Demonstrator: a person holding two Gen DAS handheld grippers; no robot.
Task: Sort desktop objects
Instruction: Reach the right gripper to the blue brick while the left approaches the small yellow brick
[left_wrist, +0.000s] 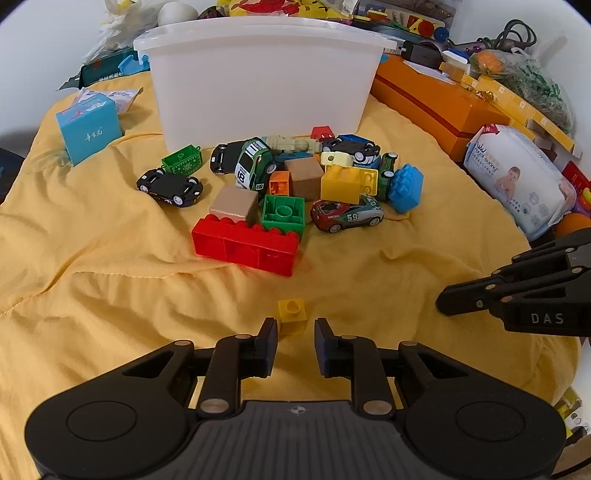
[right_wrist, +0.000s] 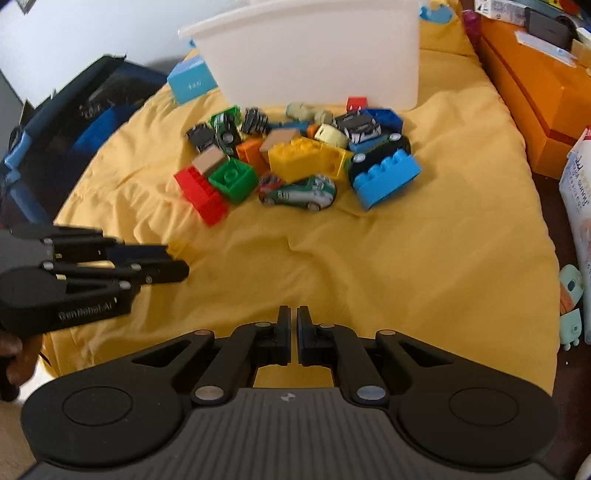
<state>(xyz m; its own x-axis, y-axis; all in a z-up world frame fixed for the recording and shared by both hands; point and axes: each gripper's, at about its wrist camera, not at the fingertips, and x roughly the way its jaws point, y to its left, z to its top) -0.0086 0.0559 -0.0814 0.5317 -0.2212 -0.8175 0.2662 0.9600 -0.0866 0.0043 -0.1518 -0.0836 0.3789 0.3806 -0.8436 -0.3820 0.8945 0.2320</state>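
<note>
Left gripper (left_wrist: 295, 332) fingers slightly apart, empty; small yellow block (left_wrist: 291, 312) on yellow cloth (left_wrist: 110, 295) just beyond tips. Right gripper (right_wrist: 293, 321) fingers closed, empty. Step: pickup approach. Next: advance, straddle block, close, carry to white bin (left_wrist: 258, 81).

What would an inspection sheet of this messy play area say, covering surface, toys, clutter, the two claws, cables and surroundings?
Surface: wrinkled yellow cloth.
Job's things: a pile of toy cars and building bricks before the white tub; red brick nearest in the pile; a small yellow brick lies apart, just ahead of the left gripper.
Clutter: blue box, orange box, wipes pack.
Grippers: left gripper's jaws are slightly apart, not pressing the small yellow brick; right gripper shut, empty.
Cables: dark cord coiled far right.
Surroundings: pale wall behind; more piled goods beyond the tub.
</note>
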